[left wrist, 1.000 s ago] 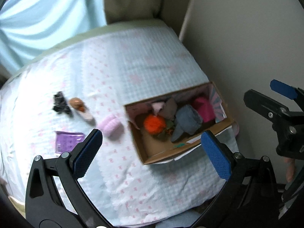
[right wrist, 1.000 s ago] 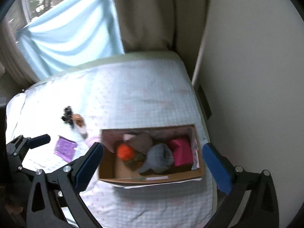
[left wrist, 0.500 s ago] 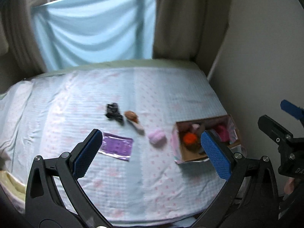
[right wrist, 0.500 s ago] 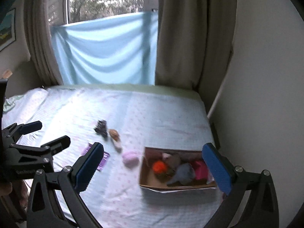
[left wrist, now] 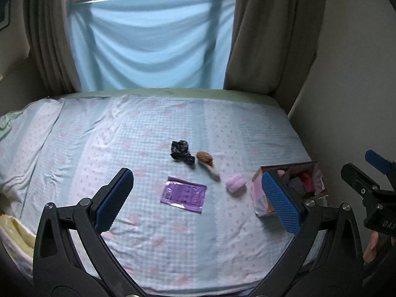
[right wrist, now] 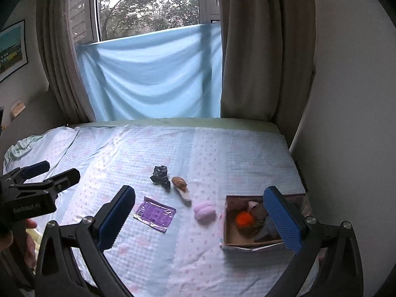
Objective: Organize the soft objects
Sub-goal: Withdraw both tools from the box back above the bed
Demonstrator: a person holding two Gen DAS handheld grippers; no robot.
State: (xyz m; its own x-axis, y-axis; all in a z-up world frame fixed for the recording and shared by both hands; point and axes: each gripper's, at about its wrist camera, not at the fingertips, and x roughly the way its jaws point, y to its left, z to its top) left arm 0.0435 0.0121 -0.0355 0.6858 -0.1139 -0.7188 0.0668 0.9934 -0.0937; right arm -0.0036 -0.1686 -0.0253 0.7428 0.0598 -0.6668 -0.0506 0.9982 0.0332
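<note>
Here, both hand-held grippers are hovering above the near edge of the bed (left wrist: 104, 133), and the box (right wrist: 229, 241) is serving as the landmark. The left hand-held gripper (left wrist: 198, 198) is gaping wide with nothing between its blue pads (left wrist: 112, 199); the right hand-held gripper (right wrist: 198, 220) is likewise standing fully open and empty.

The box is sitting on the bed's right side, near the wall, and is holding an orange pom-pom (right wrist: 244, 219), a grey cloth (right wrist: 268, 226) and a pink piece (left wrist: 307, 179). Just left of the box a lilac roll (right wrist: 204, 210) is lying on the sheet. Further left of the box, a brown-topped sock (right wrist: 182, 188) is resting, touching a black scrunchie (right wrist: 160, 174) on its far-left side. Left of the box and nearer the camera than the sock, a purple packet (right wrist: 155, 213) is lying flat.
</note>
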